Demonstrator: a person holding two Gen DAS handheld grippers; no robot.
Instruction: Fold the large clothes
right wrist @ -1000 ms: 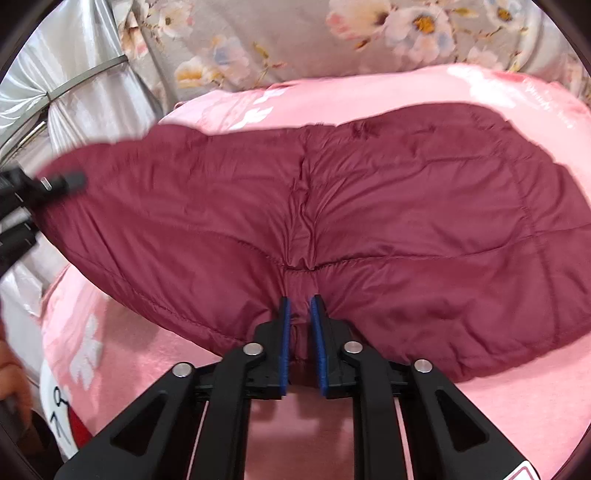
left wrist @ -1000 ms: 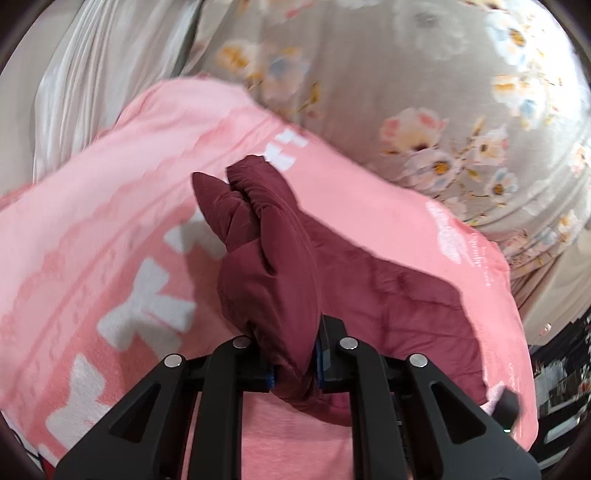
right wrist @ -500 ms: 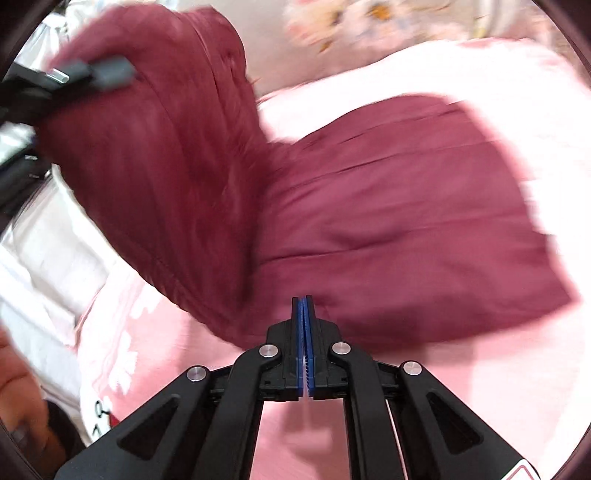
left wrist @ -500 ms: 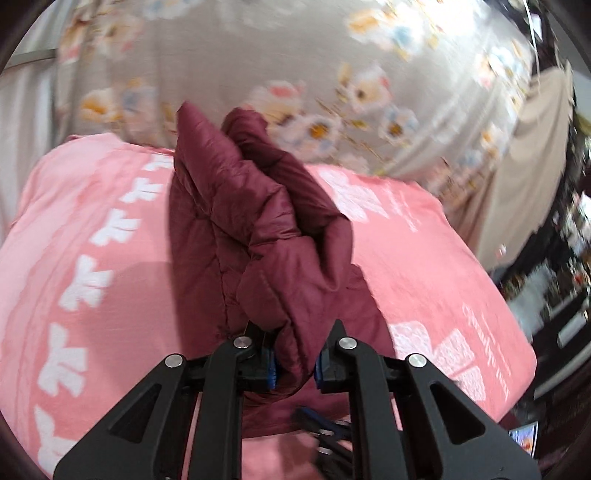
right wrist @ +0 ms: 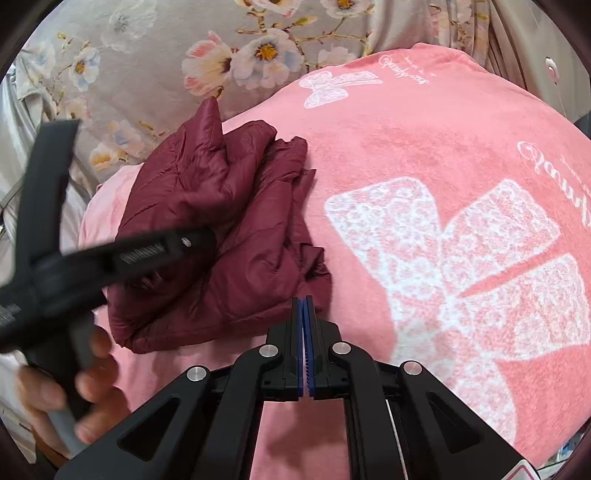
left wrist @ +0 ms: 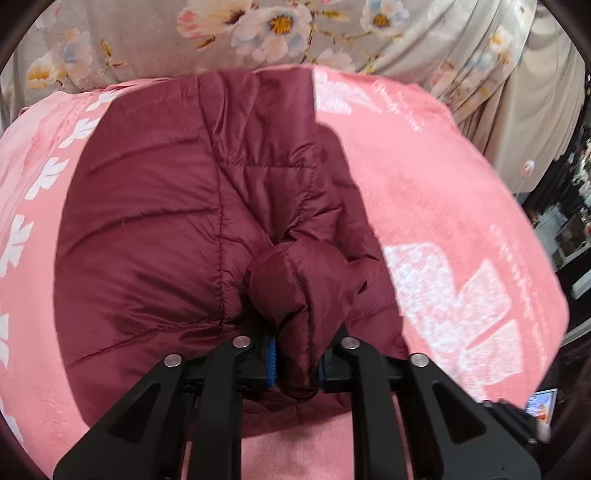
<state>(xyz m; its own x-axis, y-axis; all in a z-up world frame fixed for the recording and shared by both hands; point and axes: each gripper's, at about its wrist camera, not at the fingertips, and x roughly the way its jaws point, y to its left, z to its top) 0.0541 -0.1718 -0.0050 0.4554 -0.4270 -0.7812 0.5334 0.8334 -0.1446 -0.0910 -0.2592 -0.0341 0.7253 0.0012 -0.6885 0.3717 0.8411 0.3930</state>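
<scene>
Left wrist view
Left gripper [left wrist: 295, 363]: clamped on a bunched fold of the jacket [left wrist: 155, 229], blue pads pressing it from both sides; the jaws have just eased a little wider around the fold.
Jacket: maroon, quilted, lying spread on the pink blanket [left wrist: 443, 192], reaching from the near edge almost to the far edge.
Blanket: white bow prints along its left edge and near its right side.
Backdrop: floral cloth [left wrist: 258, 33] beyond the far edge.

Right wrist view
Right gripper [right wrist: 306, 347]: closed, pads together, nothing between them.
Jacket [right wrist: 221, 221]: folded in a heap by the blanket's [right wrist: 424, 147] far left corner, just left of the gripper tips.
Left gripper [right wrist: 195, 240]: blurred, over the jacket, its handle in a hand [right wrist: 62, 391].
</scene>
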